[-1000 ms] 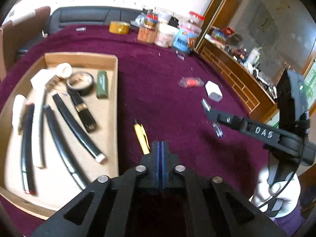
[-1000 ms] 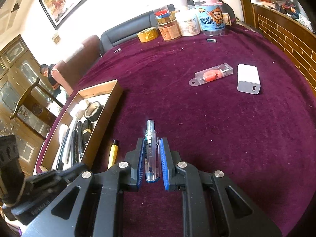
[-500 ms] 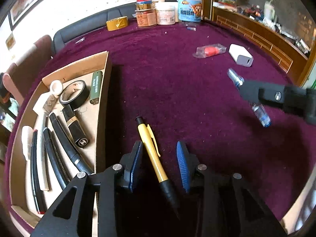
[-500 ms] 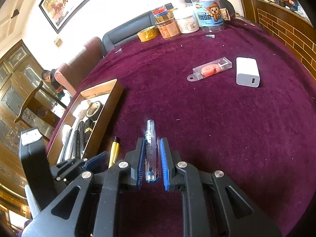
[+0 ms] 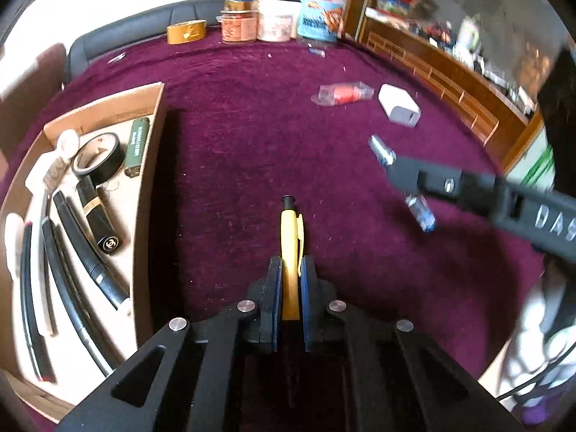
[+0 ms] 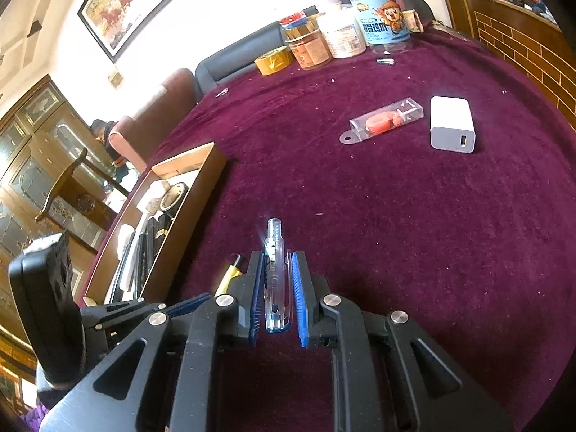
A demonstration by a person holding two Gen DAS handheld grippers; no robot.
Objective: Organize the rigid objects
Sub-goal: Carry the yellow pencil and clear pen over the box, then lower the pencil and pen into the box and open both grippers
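The left tool (image 5: 290,270) now grips the yellow pen (image 5: 290,248), its blue pads pressed on the barrel. A second ago its jaws stood shut and empty with the pen lying on the purple tabletop (image 5: 252,151) ahead; half a second ago they stood apart either side of it, and they have just been closing on it. In the right wrist view, the left tool now sits closer beside the right tool (image 6: 276,280).

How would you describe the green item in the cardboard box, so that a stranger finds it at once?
Start at the open cardboard box on the purple tablecloth. Along its wall nearest the open cloth, at the far end, lies a small dark green tube beside the black tape roll. It is the only green thing among black and white items.
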